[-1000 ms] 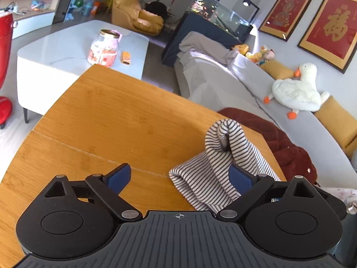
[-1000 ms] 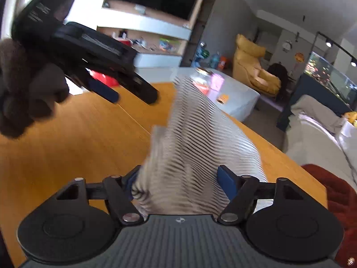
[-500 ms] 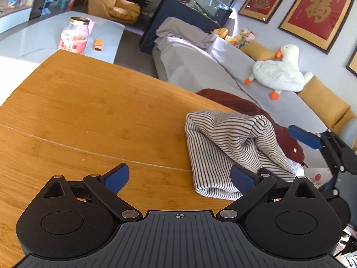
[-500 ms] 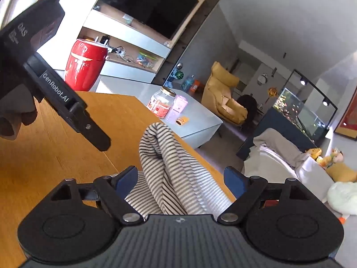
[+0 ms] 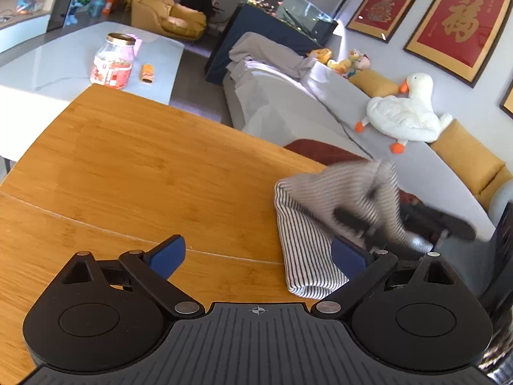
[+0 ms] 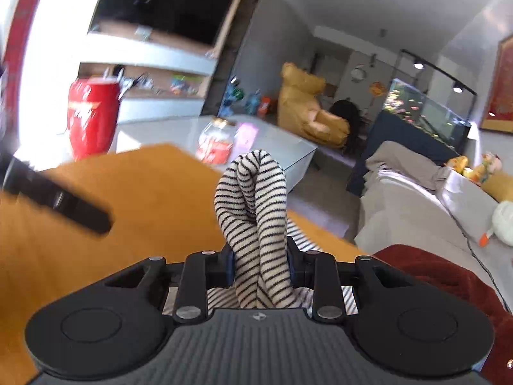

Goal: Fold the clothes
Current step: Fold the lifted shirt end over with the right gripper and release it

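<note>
The right gripper (image 6: 258, 261) is clenched on a bunched fold of the black-and-white striped knit garment (image 6: 256, 221); its blue pads press the cloth from both sides, and the fold stands up above them in a rounded loop. The rest of the striped garment (image 5: 307, 240) lies on the right part of the orange bamboo table (image 5: 144, 166), near the table edge, w/ the upper part lifted and blurred. In the left wrist view the right gripper (image 5: 368, 227) is only a dark blur against the cloth. The left gripper (image 5: 258, 253) is released, jaws wide apart, nothing btw. them; its right blue pad (image 5: 348, 255) is just at the edge of the garment, the left pad is over bare wood. In the right wrist view the left gripper shows as a dark blurred bar (image 6: 61, 202) over the table. Behind the table edge lies a dark red fleecy blanket (image 6: 442, 276) on the grey sofa (image 5: 320, 112).
</note>
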